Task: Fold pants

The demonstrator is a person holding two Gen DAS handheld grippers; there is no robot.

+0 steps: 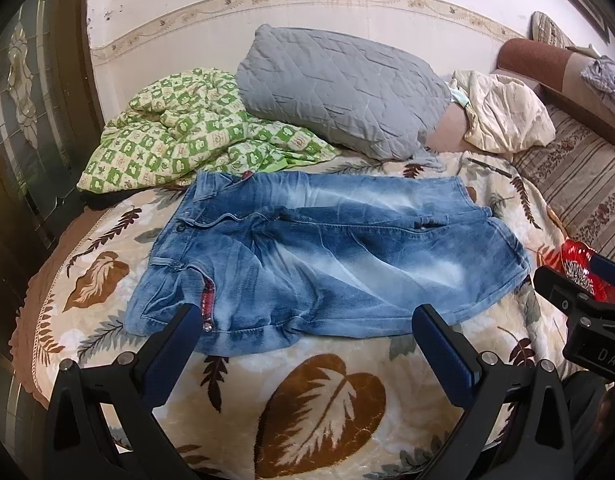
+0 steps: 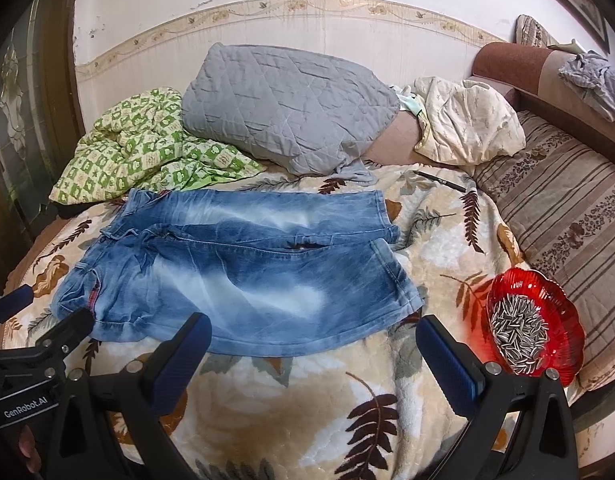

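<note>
Faded blue denim pants (image 1: 307, 256) (image 2: 235, 276) lie flat on a leaf-patterned blanket (image 1: 319, 400) (image 2: 307, 400). The waist is at the left and the two leg ends at the right, side by side. My left gripper (image 1: 305, 320) hovers open over the pants' near edge, with nothing between its blue-padded fingers (image 1: 183, 332). My right gripper (image 2: 313, 326) is open too, just short of the near hem on the leg side. Each gripper shows at the edge of the other's view: the right gripper (image 1: 575, 272) and the left gripper (image 2: 47, 308).
A red glass bowl (image 2: 563, 320) (image 1: 575, 260) of sunflower seeds sits on the blanket right of the pants. Behind the pants lie a green checked quilt (image 1: 179, 136), a grey quilted pillow (image 1: 339, 92), a cream cloth (image 2: 467, 120) and a pen (image 2: 439, 181). A striped cushion (image 2: 567, 216) borders the right side.
</note>
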